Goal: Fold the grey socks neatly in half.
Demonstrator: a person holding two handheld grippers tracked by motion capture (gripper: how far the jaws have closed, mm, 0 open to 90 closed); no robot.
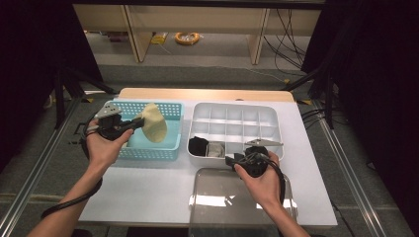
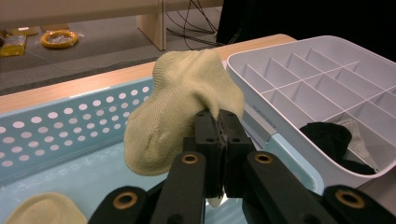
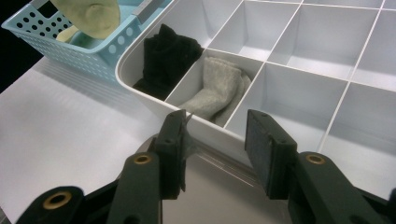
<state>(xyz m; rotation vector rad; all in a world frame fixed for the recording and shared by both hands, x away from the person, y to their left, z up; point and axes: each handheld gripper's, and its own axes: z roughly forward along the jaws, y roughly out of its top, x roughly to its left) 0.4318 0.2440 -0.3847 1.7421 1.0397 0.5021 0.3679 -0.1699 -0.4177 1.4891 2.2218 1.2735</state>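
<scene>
A: Noting the left hand-held gripper (image 1: 140, 122) at the left of the high view. Its jaws are pressing together on a fold of the yellow sock (image 2: 184, 109), which is hanging above the blue basket (image 1: 170, 148).

B: Agreed. In the left gripper view the sock is bulging up and to the left of the closed jaws, with a scrap of fabric showing below the pads. A second yellow sock (image 2: 44, 210) is lying in the basket at the lower left of that frame.

A: Handling judgement: the sock is looking light, soft and limp, so it is drooping around the pinch point. Nothing fragile about it. A bunched fold is looking like the safest place to hold; a single thin edge could be slipping out.

B: The right hand-held gripper (image 3: 215, 140) is standing with jaws apart, holding nothing, at the near rim of the white divided tray (image 3: 373, 32).

A: Just beyond those jaws, a black sock (image 3: 166, 58) and a grey sock (image 3: 217, 86) are sitting in neighbouring compartments at the tray's near left corner.

B: A clear lid (image 1: 217, 192) is lying on the desk (image 1: 143, 187) at the bottom centre of the high view, under the right hand.
</scene>
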